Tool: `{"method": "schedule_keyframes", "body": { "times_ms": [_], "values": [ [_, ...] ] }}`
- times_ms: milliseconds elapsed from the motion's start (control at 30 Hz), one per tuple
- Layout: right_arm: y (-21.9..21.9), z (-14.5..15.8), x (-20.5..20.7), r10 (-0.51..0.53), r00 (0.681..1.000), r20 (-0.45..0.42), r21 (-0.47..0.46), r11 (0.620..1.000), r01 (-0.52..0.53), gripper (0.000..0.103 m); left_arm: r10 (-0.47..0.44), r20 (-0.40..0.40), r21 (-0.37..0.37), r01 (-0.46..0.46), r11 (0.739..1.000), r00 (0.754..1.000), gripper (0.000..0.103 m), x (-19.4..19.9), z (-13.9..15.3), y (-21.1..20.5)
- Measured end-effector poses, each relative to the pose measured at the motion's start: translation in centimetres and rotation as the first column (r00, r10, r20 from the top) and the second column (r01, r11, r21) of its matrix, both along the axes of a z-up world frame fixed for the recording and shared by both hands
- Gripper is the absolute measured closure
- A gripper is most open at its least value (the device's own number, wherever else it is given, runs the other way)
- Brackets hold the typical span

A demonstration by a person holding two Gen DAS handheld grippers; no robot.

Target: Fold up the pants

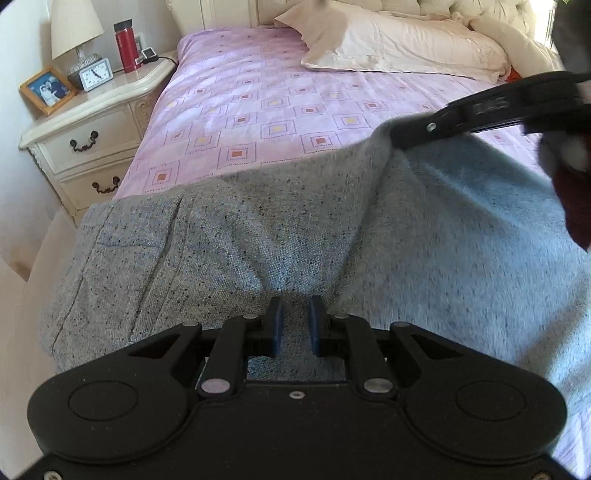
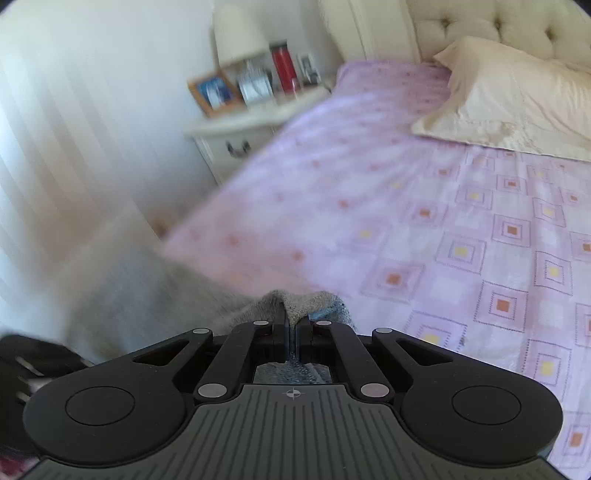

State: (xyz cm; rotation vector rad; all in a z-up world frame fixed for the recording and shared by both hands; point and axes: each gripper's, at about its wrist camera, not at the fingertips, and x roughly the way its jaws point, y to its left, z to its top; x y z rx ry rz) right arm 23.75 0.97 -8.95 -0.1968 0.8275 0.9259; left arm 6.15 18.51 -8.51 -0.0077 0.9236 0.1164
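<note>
Pants: we're looking at grey speckled pants (image 1: 258, 236) spread across the near part of the bed, hanging over its near edge, with a seam running down the left side.
Left gripper: our left gripper (image 1: 295, 314) sits low over the cloth, blue pads (image 1: 277, 317) a narrow gap apart, grey fabric showing between them. We can't tell whether the pads actually press on it.
Right gripper: our right gripper (image 2: 291, 325) has its jaws clamped tight, and a bunched fold of the pants (image 2: 310, 302) pokes out beyond the tips. In the left wrist view it reaches in from the right, pinching the far edge of the cloth and lifting it into a peak.
Bed: pink bedspread (image 1: 258, 110) with square patterns, cream pillow (image 1: 399, 44) by the headboard.
Nightstand: white nightstand (image 1: 92, 122) left of the bed, with a lamp (image 1: 75, 29), red flask (image 1: 126, 46), clock (image 1: 96, 74) and framed photo (image 1: 48, 90).
</note>
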Motion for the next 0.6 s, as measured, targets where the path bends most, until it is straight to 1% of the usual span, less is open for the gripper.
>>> {"method": "schedule_keyframes", "body": {
  "times_ms": [33,67,133,167,233,267,333,433,533,600],
  "values": [
    [0.5,-0.3,-0.3,0.015,1.000,0.023,-0.025,1.000,-0.014,0.099,-0.003,-0.001,0.004,0.003,1.000,1.000,0.082,0.0,0.0,0.0],
    [0.4,-0.2,-0.4,0.012,0.999,0.037,-0.017,1.000,-0.011,0.099,-0.007,-0.001,0.010,0.007,1.000,1.000,0.081,0.0,0.0,-0.1],
    [-1.0,1.0,0.1,-0.016,1.000,-0.001,0.053,0.998,0.016,0.098,-0.016,-0.002,0.028,0.016,0.999,1.000,0.077,0.0,0.0,-0.1],
    [-2.2,1.9,0.1,-0.043,0.999,0.008,0.087,0.995,0.042,0.095,-0.021,-0.005,0.038,0.021,0.999,1.000,0.076,0.0,0.1,-0.2],
    [-4.3,3.6,0.0,-0.084,0.995,0.061,0.119,0.990,0.076,0.088,-0.029,-0.016,0.048,0.030,0.998,0.999,0.072,-0.1,0.3,-0.1],
    [-5.5,4.2,0.3,-0.092,0.994,0.053,0.127,0.988,0.084,0.088,-0.032,-0.021,0.053,0.034,0.998,0.999,0.072,-0.2,0.5,-0.1],
    [-7.5,5.0,0.9,-0.131,0.991,0.031,0.102,0.987,0.127,0.088,-0.026,-0.029,0.062,0.028,0.998,0.999,0.073,-0.2,1.1,0.1],
    [-10.5,5.2,-0.6,-0.127,0.992,0.023,0.056,0.991,0.125,0.088,-0.019,-0.017,0.069,0.020,0.997,1.000,0.073,-0.1,2.0,0.0],
    [-12.9,3.7,-3.8,-0.109,0.994,0.026,-0.065,0.992,0.111,0.088,-0.042,-0.020,0.045,0.043,0.998,0.999,0.073,-0.2,2.1,-0.7],
    [-14.9,1.9,-6.5,-0.134,0.991,0.005,-0.145,0.980,0.134,0.088,-0.065,-0.042,0.046,0.067,0.997,0.997,0.072,-0.6,1.6,-1.3]
  ]
}}
